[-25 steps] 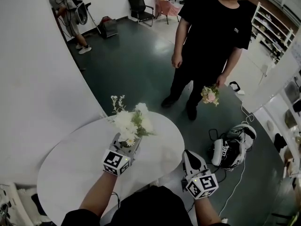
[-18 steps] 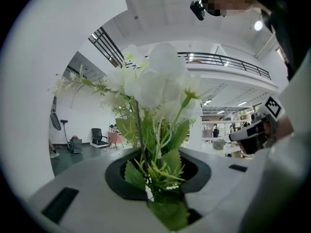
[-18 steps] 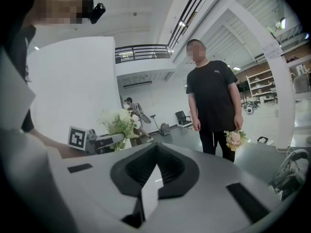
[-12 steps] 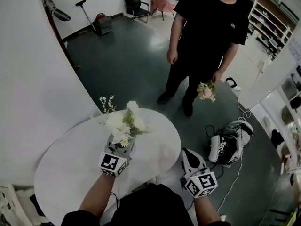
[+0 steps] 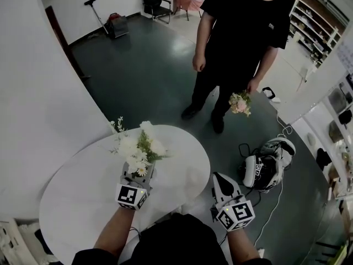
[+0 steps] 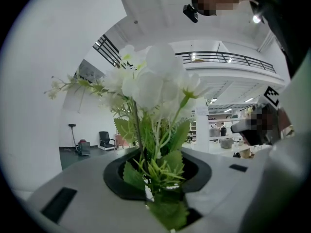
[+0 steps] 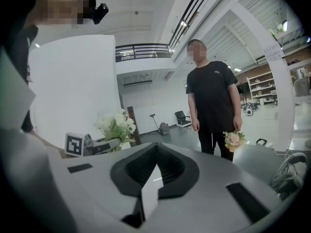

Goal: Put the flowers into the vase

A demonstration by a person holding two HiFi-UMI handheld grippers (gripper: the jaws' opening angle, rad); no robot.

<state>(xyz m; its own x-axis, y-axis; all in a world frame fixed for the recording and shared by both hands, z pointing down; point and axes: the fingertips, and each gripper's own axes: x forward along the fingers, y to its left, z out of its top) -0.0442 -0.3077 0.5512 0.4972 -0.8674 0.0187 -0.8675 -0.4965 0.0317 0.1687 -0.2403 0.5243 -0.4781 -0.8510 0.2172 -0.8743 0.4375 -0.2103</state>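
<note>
Now gripping the white flowers by their stems in the left gripper, jaws pressed on them, blossoms upright above the round white table. Holding the right gripper just beside the table's edge, jaws together and empty. Beyond the table, seeing a standing person with a small pink bouquet in one hand.

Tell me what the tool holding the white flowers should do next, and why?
Probably hold on and turn to look for a vase. The left tool is shut on the white flowers, which stand upright above the round white table. No vase shows in any view, so there seems nowhere to put them yet.
</note>
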